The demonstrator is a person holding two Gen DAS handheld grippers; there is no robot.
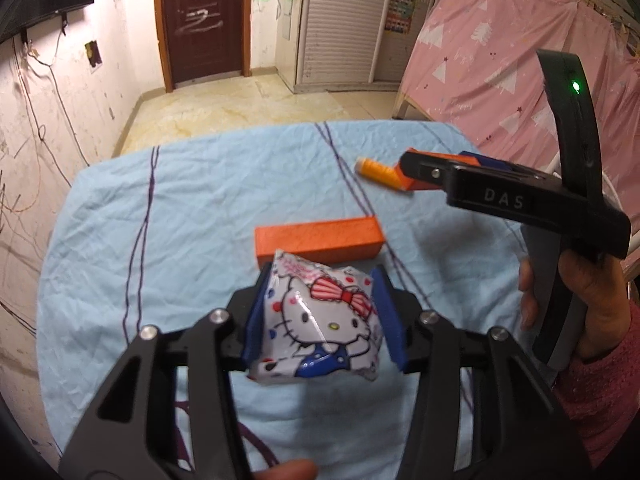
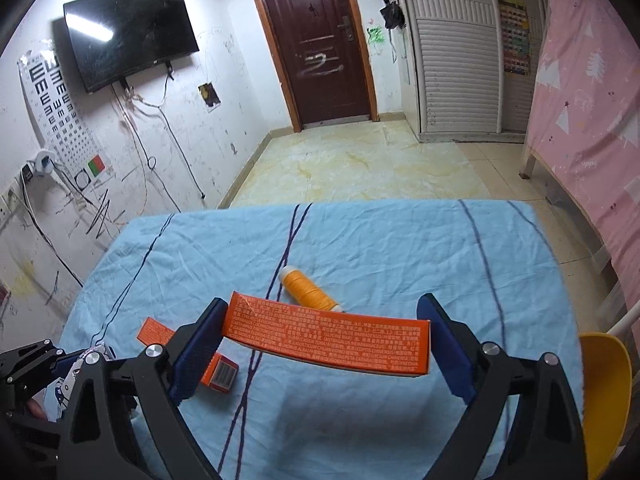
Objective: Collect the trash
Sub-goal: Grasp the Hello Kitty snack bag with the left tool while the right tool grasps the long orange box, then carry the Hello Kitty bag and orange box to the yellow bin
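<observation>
Table: a light blue cloth [image 2: 360, 248] with thin dark stripes covers the whole top; every loose item lies on it.
Chair: a yellow chair [image 2: 604, 380] stands just beside the table's right edge in the right wrist view.
Right gripper: the right gripper [image 2: 326, 342] clenches a long orange carton [image 2: 328, 338] end to end between its blue pads, one pad on each short end. The carton is lifted above the cloth, its printed face turned up toward the camera. In the left wrist view the same tool [image 1: 404, 172] reaches in from the right, held by the person's hand [image 1: 592, 304], with the carton's orange end just visible at its tip.
Left gripper: the left gripper [image 1: 316, 316] grasps a Hello Kitty snack packet [image 1: 316, 320] by its two sides, the blue pads [image 1: 386, 320] pressing into the wrapper. The packet is off the cloth, near the table's near edge.
Second carton: another orange carton [image 1: 320, 240] lies flat on the cloth just beyond the packet; in the right wrist view it [image 2: 216, 372] sits partly hidden behind the left finger.
Thread spool: an orange thread spool [image 2: 306, 290] lies on its side mid-table, just beyond the held carton, apart from both tools.
</observation>
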